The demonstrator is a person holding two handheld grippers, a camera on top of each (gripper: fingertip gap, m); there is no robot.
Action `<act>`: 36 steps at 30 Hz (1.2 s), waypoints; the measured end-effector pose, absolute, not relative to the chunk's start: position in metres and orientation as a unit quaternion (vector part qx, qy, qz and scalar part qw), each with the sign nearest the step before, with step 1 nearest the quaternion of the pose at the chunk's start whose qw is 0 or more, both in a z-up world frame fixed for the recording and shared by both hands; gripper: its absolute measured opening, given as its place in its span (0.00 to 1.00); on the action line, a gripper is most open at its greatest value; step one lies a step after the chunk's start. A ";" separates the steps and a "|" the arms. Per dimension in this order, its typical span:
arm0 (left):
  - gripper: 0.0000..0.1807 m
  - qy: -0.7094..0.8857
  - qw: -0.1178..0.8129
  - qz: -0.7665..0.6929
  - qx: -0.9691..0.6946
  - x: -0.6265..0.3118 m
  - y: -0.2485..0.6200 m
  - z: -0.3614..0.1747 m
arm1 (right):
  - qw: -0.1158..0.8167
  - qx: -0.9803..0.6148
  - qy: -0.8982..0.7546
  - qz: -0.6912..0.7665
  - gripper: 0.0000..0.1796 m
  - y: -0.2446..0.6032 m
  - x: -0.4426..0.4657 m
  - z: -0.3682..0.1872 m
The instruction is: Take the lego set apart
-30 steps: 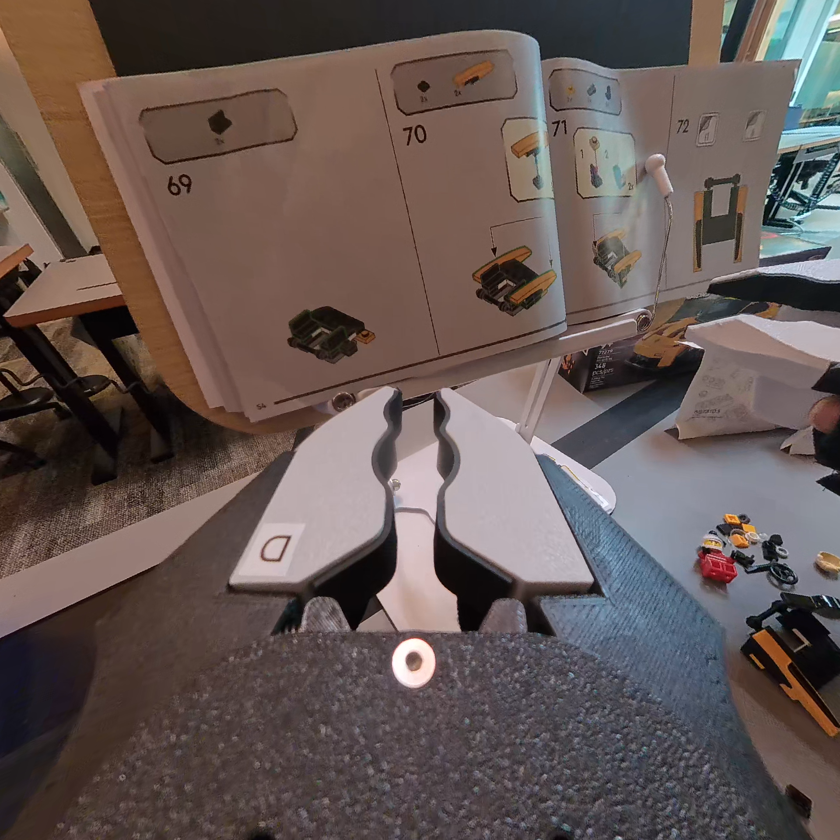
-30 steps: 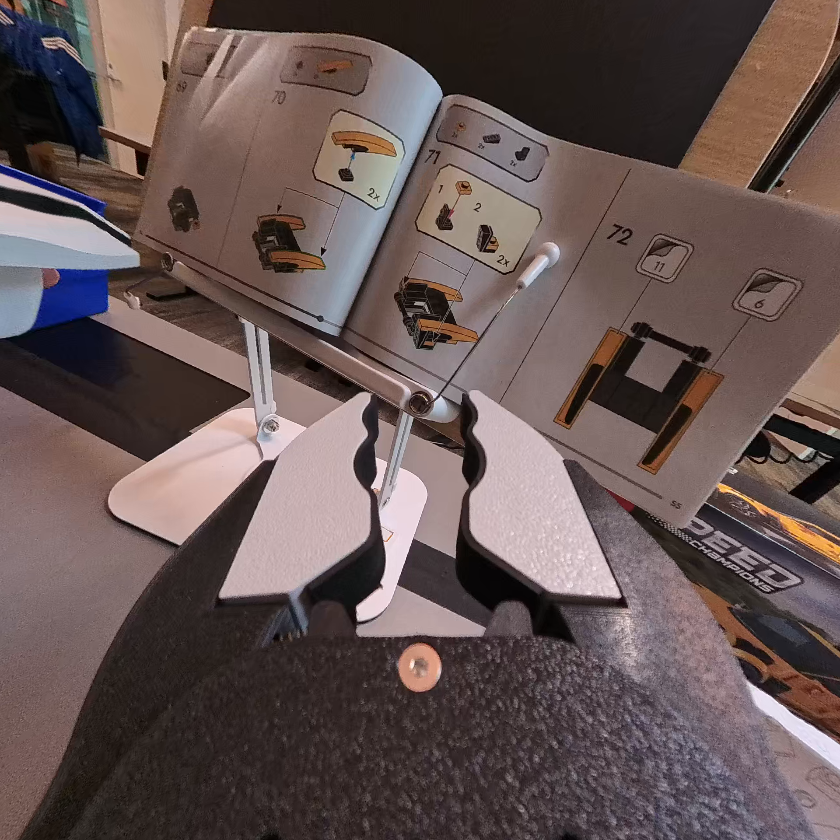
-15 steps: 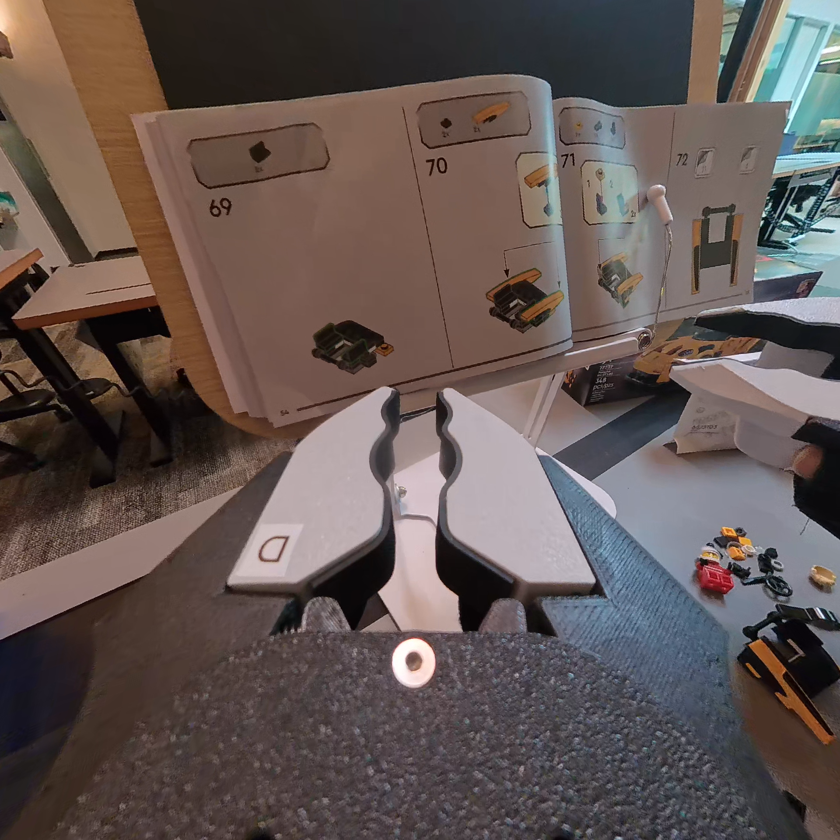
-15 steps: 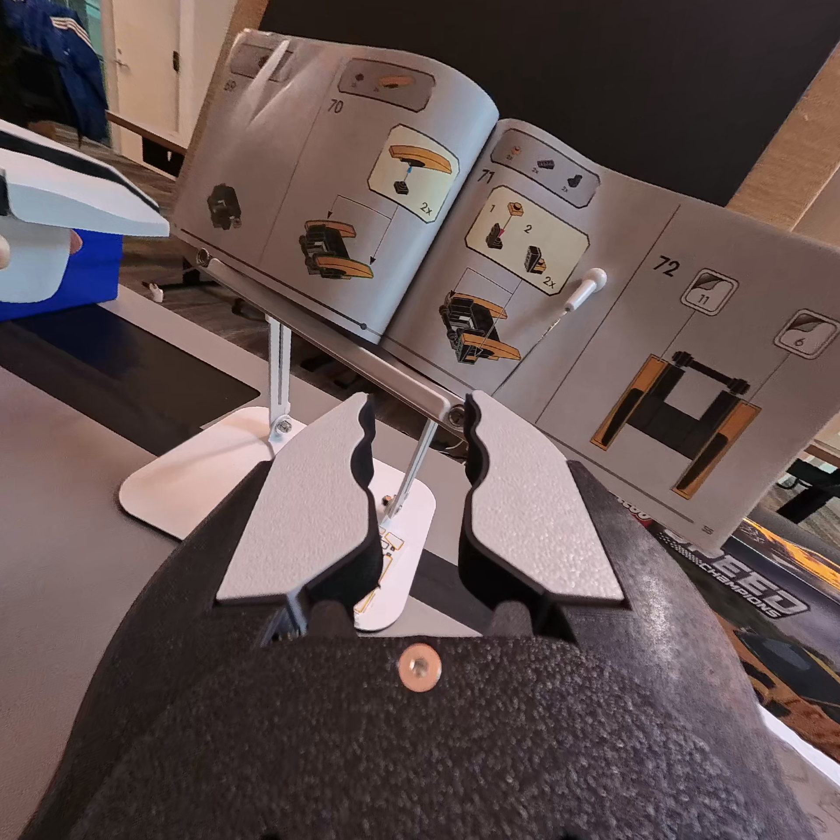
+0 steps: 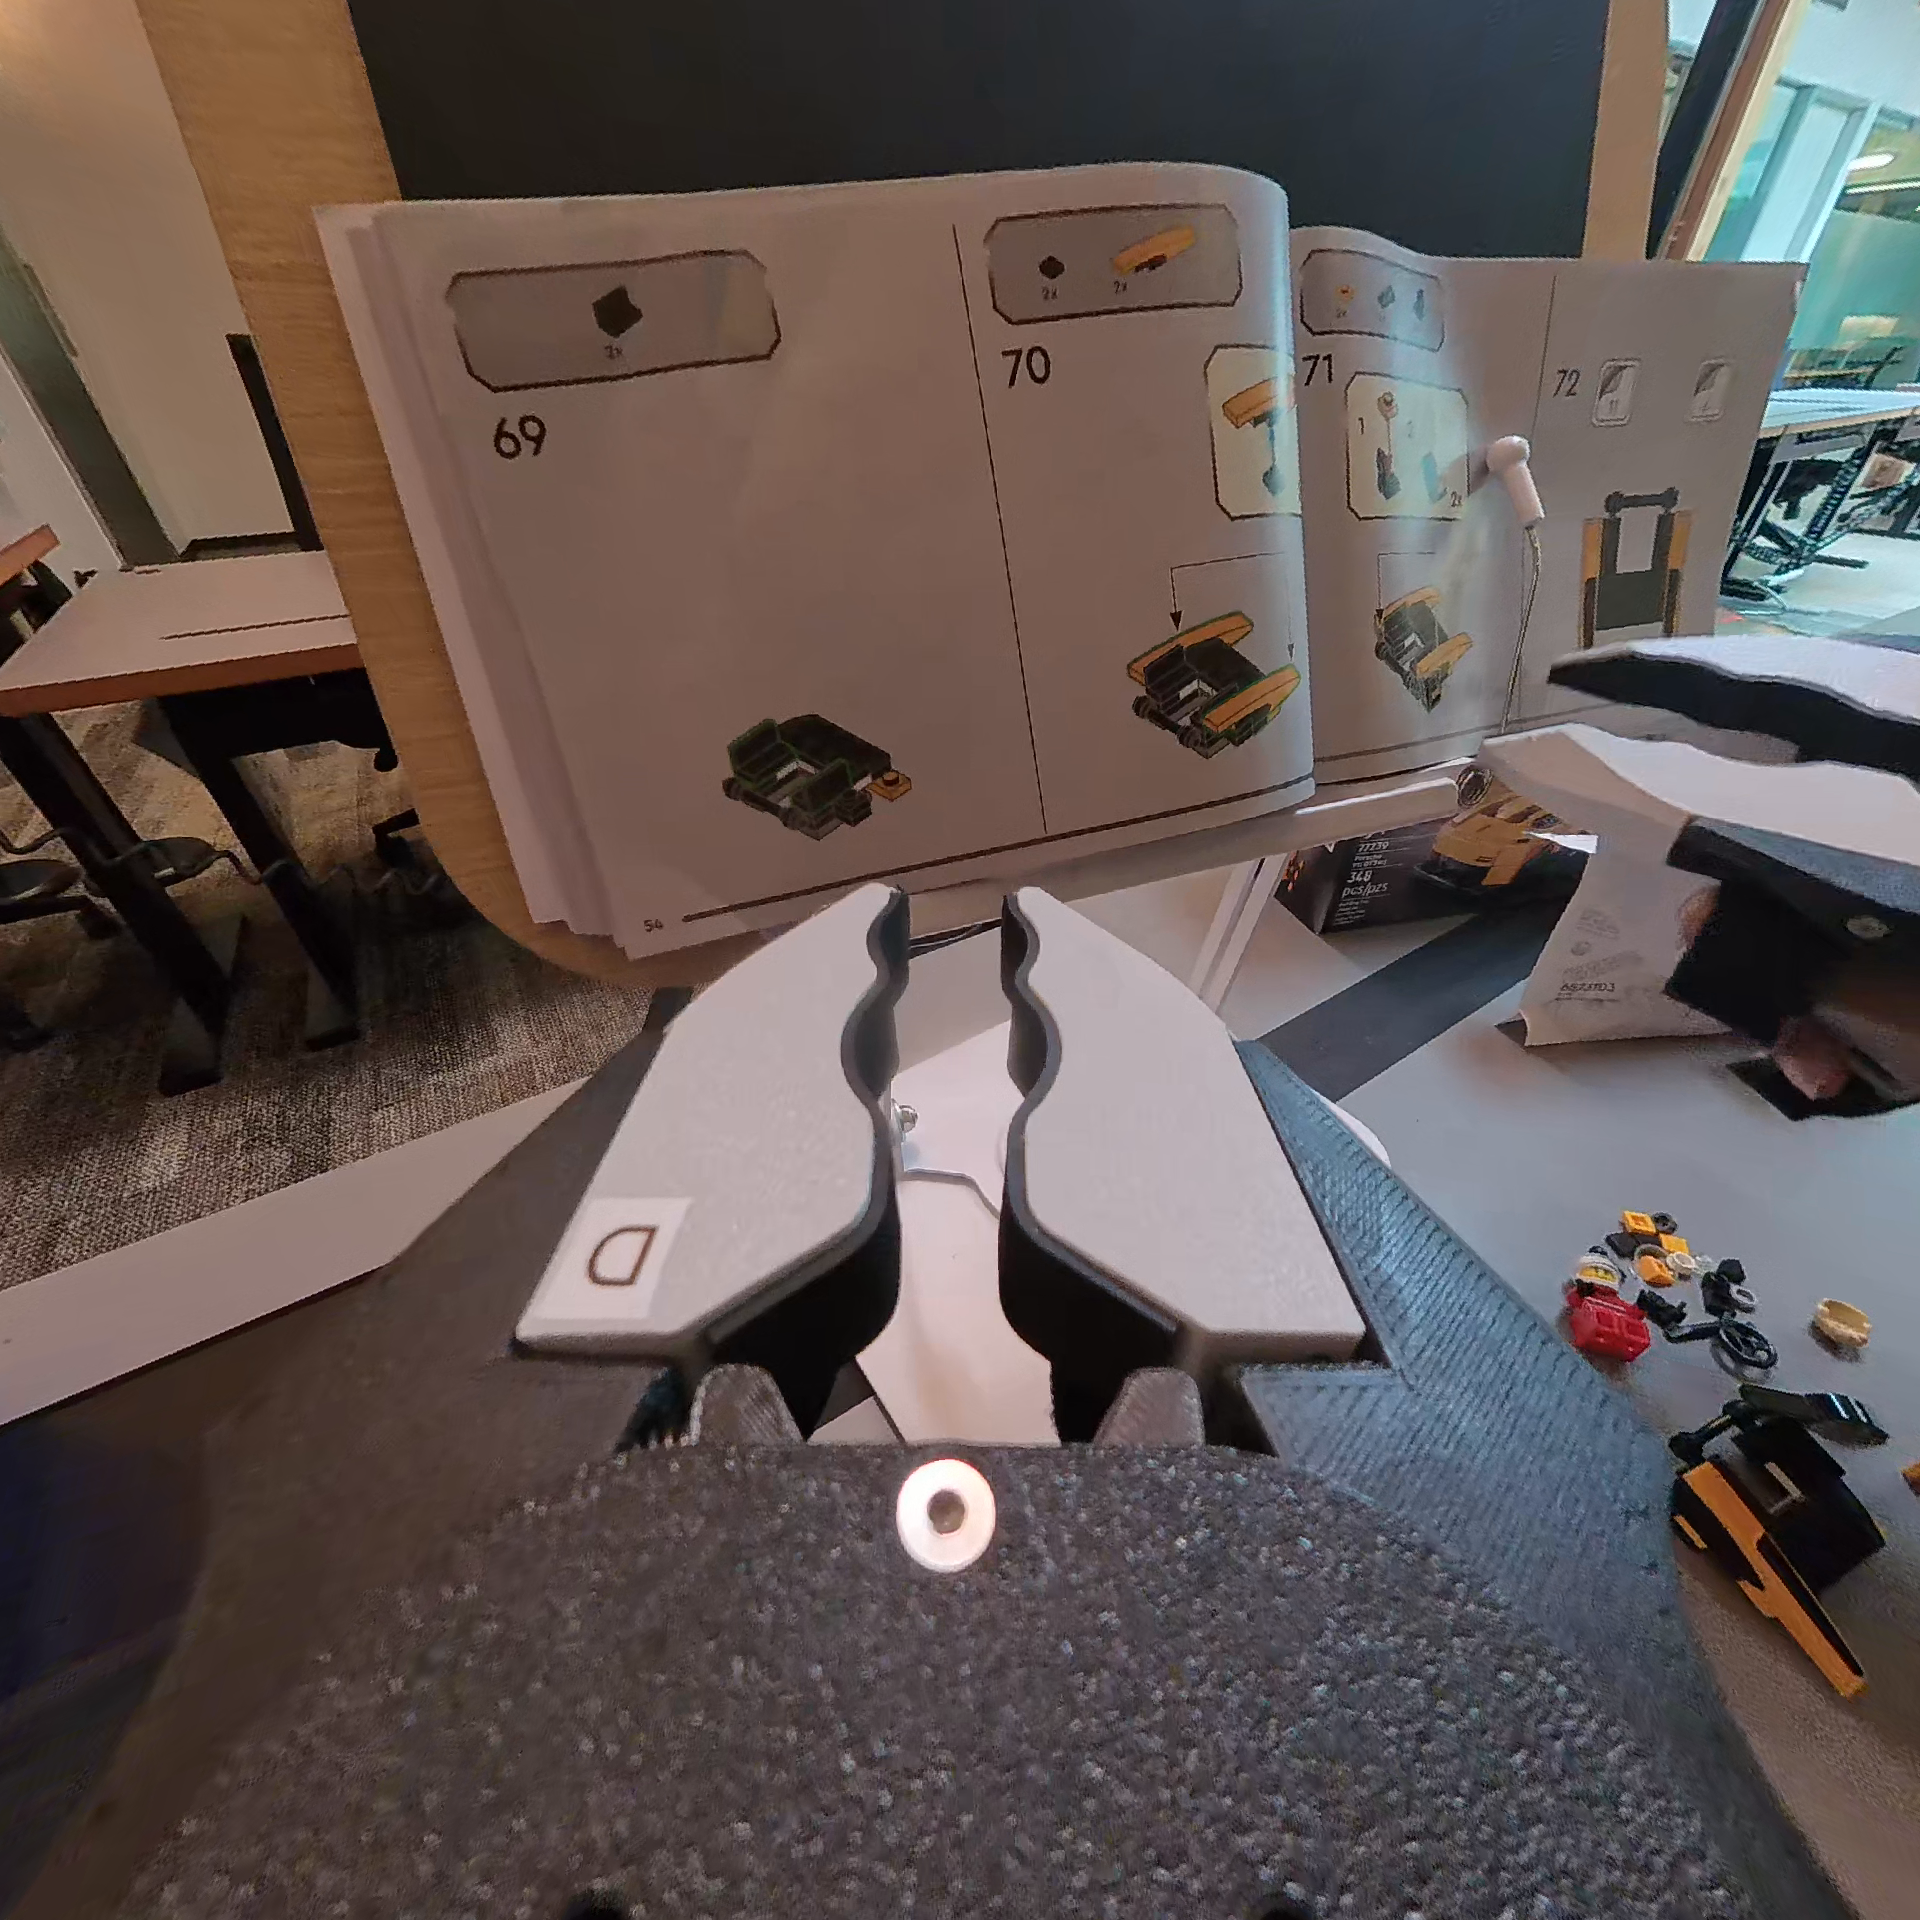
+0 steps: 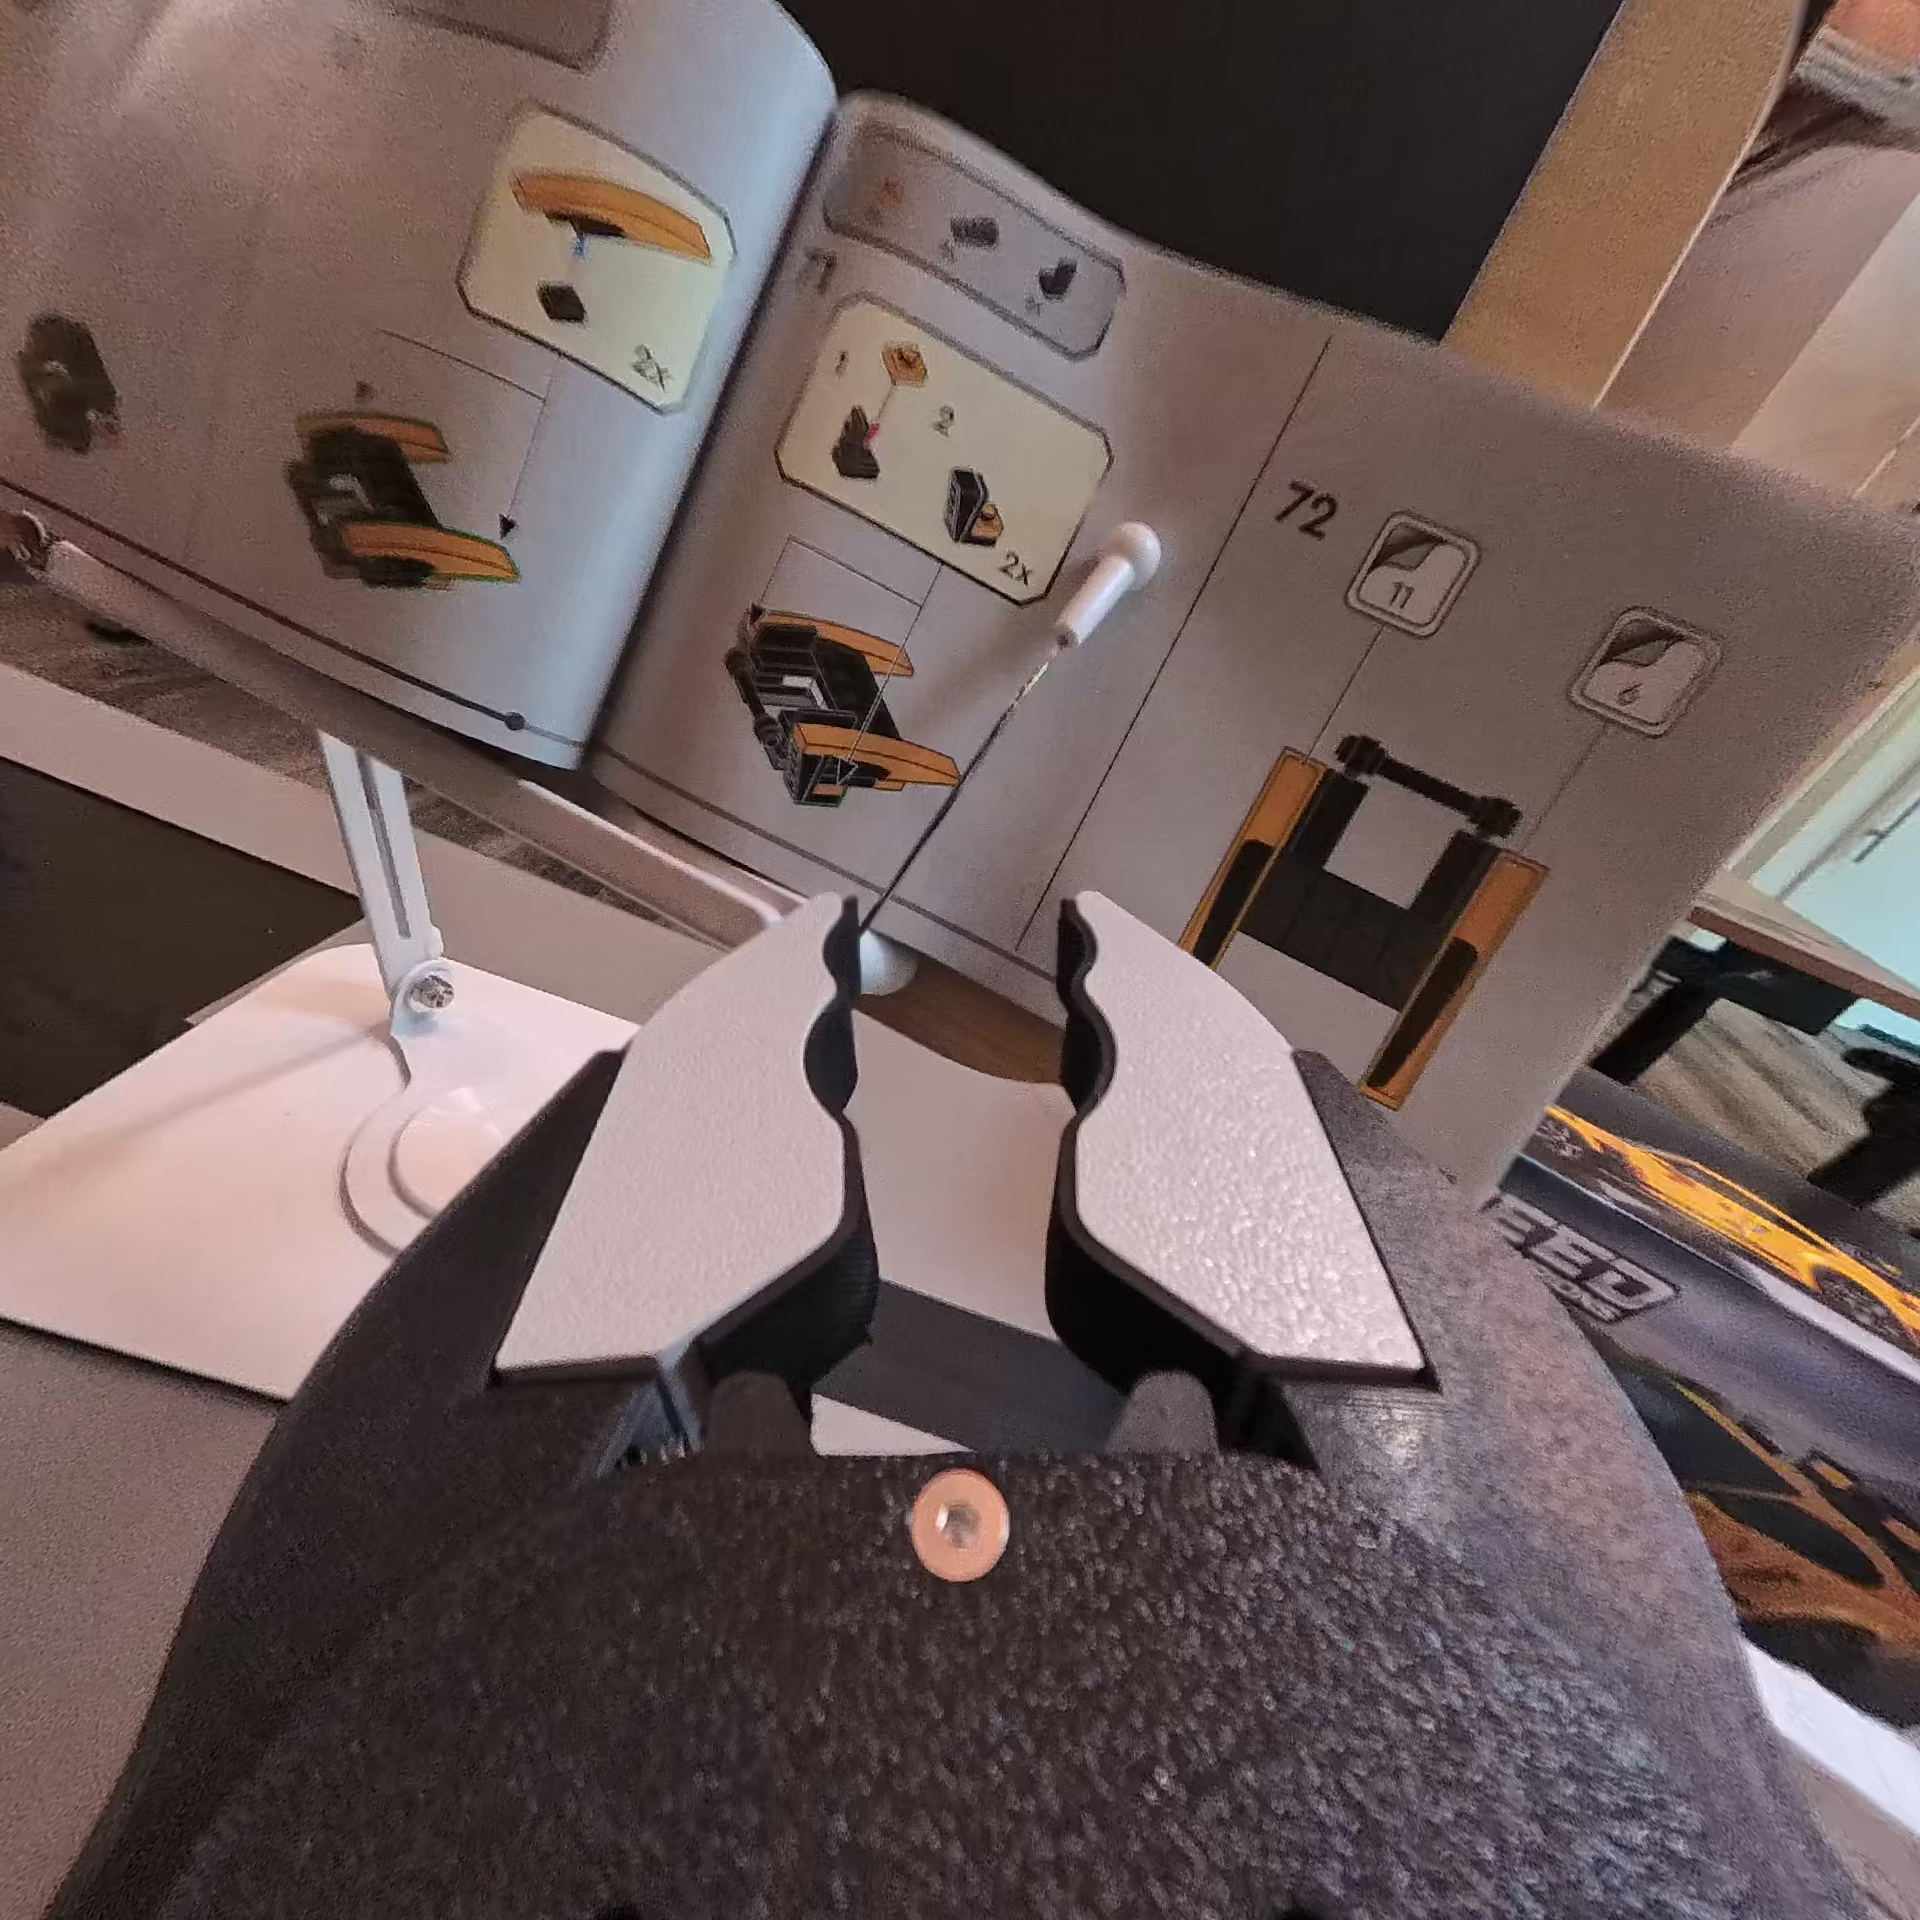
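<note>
A partly built black and yellow lego piece (image 5: 1766, 1507) lies on the grey table at the right edge of the left wrist view. Small loose lego parts (image 5: 1662, 1288), one of them red, lie just beyond it. My left gripper (image 5: 951, 904) is open by a narrow gap and empty, held above the table and pointing at the open instruction booklet (image 5: 831, 540). My right gripper (image 6: 956, 914) is open wider and empty, close to the booklet's (image 6: 1039, 520) lower edge. It also shows at the right of the left wrist view (image 5: 1714, 727).
The booklet rests on a white stand with a flat base (image 6: 208, 1143) and a wire page clip with a white tip (image 6: 1112, 582). The lego box (image 6: 1662, 1247) lies behind to the right. A white paper bag (image 5: 1600, 956) stands by the box (image 5: 1423, 862). Some 20 cm of space lies between my two pairs of fingers.
My right gripper has moved closer to the booklet and its jaws have opened wider. My left gripper has shifted slightly, with its gap unchanged.
</note>
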State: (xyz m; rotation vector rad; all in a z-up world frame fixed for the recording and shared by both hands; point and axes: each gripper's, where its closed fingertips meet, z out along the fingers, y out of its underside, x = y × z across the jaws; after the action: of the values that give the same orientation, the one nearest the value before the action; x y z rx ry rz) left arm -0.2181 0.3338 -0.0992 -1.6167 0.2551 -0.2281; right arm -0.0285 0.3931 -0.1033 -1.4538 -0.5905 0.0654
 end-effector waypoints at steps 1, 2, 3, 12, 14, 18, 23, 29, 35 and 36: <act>0.09 0.113 0.677 -0.101 -0.720 -0.218 0.334 -0.100 | 0.710 -0.650 -0.266 0.038 0.21 0.396 -0.029 -0.102; 0.09 0.113 0.677 -0.101 -0.720 -0.219 0.334 -0.100 | 0.710 -0.651 -0.267 0.041 0.22 0.398 -0.029 -0.101; 0.09 0.113 0.677 -0.101 -0.720 -0.219 0.334 -0.100 | 0.708 -0.651 -0.270 0.042 0.23 0.401 -0.030 -0.101; 0.09 0.105 0.678 -0.099 -0.721 -0.227 0.334 -0.100 | 0.700 -0.657 -0.276 0.043 0.22 0.419 -0.032 -0.099; 0.09 0.104 0.679 -0.098 -0.720 -0.228 0.334 -0.100 | 0.698 -0.658 -0.280 0.041 0.22 0.420 -0.033 -0.098; 0.09 0.104 0.680 -0.097 -0.719 -0.229 0.334 -0.098 | 0.695 -0.660 -0.281 0.046 0.22 0.423 -0.033 -0.099; 0.09 0.104 0.682 -0.094 -0.718 -0.230 0.333 -0.096 | 0.684 -0.669 -0.286 0.060 0.21 0.423 -0.033 -0.098; 0.07 0.116 0.694 -0.109 -0.702 -0.227 0.322 -0.075 | 0.639 -0.620 -0.417 0.183 0.20 0.346 -0.039 -0.091; 0.06 0.191 0.699 -0.145 -0.674 -0.180 0.293 -0.037 | 0.473 -0.615 -0.588 0.230 0.21 0.227 0.009 -0.153; 0.06 0.209 0.699 -0.144 -0.669 -0.169 0.286 -0.031 | 0.451 -0.621 -0.596 0.238 0.21 0.212 0.019 -0.164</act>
State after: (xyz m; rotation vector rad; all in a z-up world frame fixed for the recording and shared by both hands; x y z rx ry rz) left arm -0.1694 0.2860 -0.0307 -1.4904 0.4653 -0.3205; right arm 0.0185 0.2120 -0.1642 -1.5345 -1.4721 0.5894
